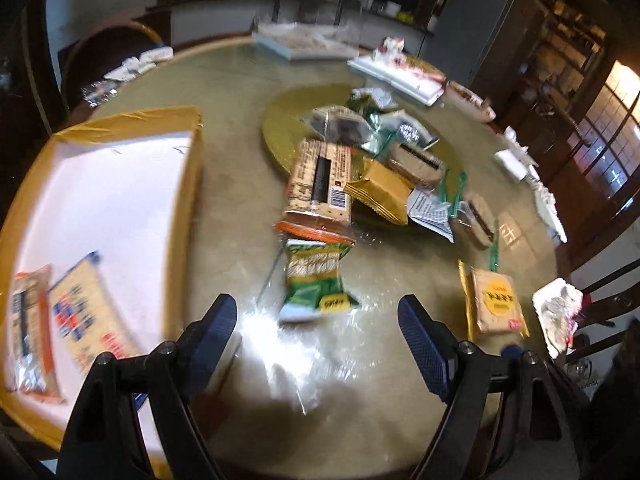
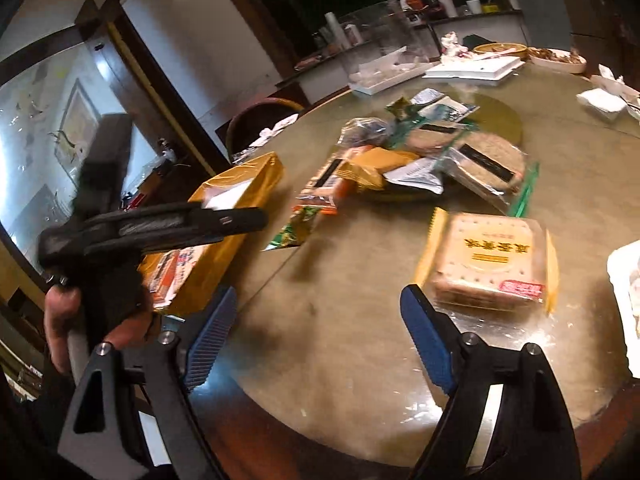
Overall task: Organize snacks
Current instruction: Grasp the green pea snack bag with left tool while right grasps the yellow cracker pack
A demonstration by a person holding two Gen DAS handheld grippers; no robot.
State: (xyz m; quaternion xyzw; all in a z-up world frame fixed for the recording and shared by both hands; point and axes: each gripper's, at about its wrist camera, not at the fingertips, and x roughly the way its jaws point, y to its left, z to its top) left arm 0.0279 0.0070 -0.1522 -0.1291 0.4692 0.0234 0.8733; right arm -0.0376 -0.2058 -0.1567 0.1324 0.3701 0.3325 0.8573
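Note:
A heap of snack packets (image 1: 360,160) lies on the round table (image 1: 224,92), partly on a gold turntable (image 1: 288,108). A yellow box (image 1: 120,200) at the left holds two cracker packets (image 1: 84,320). A green packet (image 1: 316,280) lies just ahead of my left gripper (image 1: 316,320), which is open and empty above the table. A yellow cracker packet (image 2: 492,264) lies just beyond my right gripper (image 2: 320,312), also open with nothing between its fingers. The left gripper (image 2: 256,218), held by a hand (image 2: 60,320), shows in the right wrist view over the yellow box (image 2: 240,184).
White trays (image 1: 396,72) and a clear container (image 1: 308,12) stand at the table's far side. Crumpled tissue (image 1: 560,312) lies at the right edge. Dark chairs (image 1: 108,44) ring the table. A counter with bottles (image 2: 440,0) runs behind.

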